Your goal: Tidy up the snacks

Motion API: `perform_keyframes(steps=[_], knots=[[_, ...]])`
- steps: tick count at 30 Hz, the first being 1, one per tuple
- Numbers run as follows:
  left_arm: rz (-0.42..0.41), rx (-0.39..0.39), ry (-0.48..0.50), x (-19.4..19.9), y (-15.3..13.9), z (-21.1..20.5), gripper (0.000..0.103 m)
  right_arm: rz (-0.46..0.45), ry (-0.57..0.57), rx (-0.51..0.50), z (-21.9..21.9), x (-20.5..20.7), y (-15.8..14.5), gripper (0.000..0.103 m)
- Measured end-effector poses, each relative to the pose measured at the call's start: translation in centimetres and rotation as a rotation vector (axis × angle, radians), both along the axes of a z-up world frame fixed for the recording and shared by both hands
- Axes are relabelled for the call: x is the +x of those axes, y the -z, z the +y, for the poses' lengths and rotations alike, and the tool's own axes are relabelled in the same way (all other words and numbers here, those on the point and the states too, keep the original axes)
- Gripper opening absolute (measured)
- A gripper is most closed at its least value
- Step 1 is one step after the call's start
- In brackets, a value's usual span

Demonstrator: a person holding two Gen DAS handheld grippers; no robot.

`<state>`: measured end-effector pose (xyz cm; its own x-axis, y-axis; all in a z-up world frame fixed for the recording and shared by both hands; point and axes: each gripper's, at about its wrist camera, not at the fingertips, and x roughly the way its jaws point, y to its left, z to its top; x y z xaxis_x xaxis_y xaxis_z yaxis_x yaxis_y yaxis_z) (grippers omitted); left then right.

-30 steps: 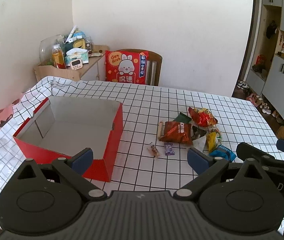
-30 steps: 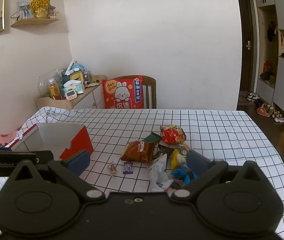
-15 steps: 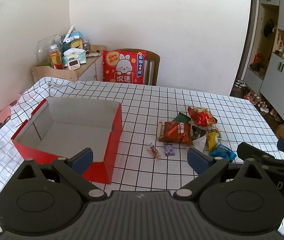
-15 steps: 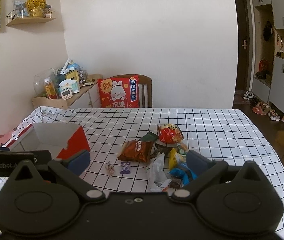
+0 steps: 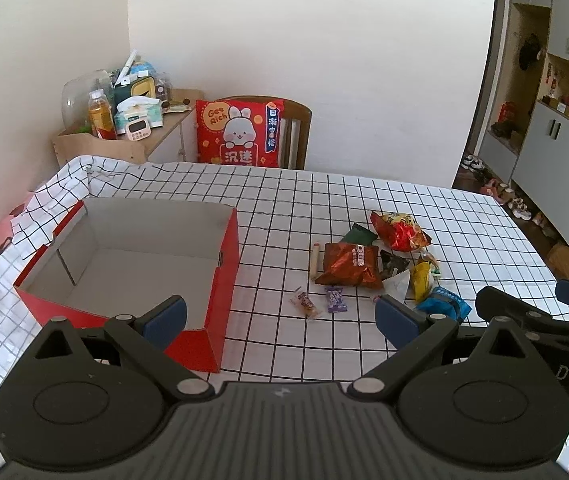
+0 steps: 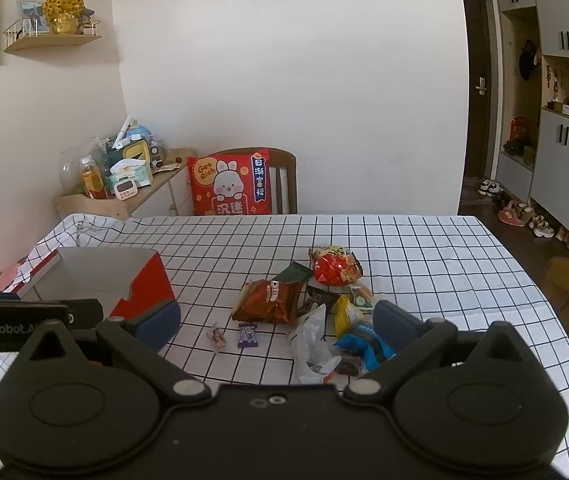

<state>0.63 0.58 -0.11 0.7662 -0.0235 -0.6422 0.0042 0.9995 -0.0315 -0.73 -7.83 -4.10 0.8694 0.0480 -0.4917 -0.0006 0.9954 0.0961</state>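
The snacks sit in a loose pile on the checkered tablecloth, right of the middle of the table. Biggest one is a crinkly brown bag lying flat, with a puffy red bag just behind it and a dark green packet poking out between them. A yellow packet, a blue packet and a white wrapper crowd the right side of the pile, all touching or overlapping. A thin tan stick lies just left of the brown bag. Two small candies sit apart in front: a purple candy and a pale candy beside it.

Left of all that is a red box, open on top, white inside, nothing visible in it. It's well apart from the pile.

Left gripper hovers above the near edge of the table, jaws spread wide, holding nothing. Right gripper is the same deal, wide and empty, with the blue packet and white wrapper right by its right finger.

Behind the table there's a chair with a red bunny cushion, and a cluttered shelf to the left.
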Motion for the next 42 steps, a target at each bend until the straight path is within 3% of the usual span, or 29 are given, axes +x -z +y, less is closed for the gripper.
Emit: perform_keyframes(steps=[25, 32, 42], knots=[[0.015, -0.029, 0.075, 1.5, 0.8, 2.0, 0.101, 0.02, 0.064, -0.002, 1.8, 0.3, 0.5, 0.103], [0.04, -0.033, 0.07, 1.9, 1.4, 0.7, 0.101, 0.03, 0.06, -0.012, 1.1, 0.3, 0.8, 0.102], [0.102, -0.018, 0.03, 2.8, 2.6, -3.1, 0.101, 0.066, -0.032, 0.001, -2.3, 1.4, 1.6, 0.102]])
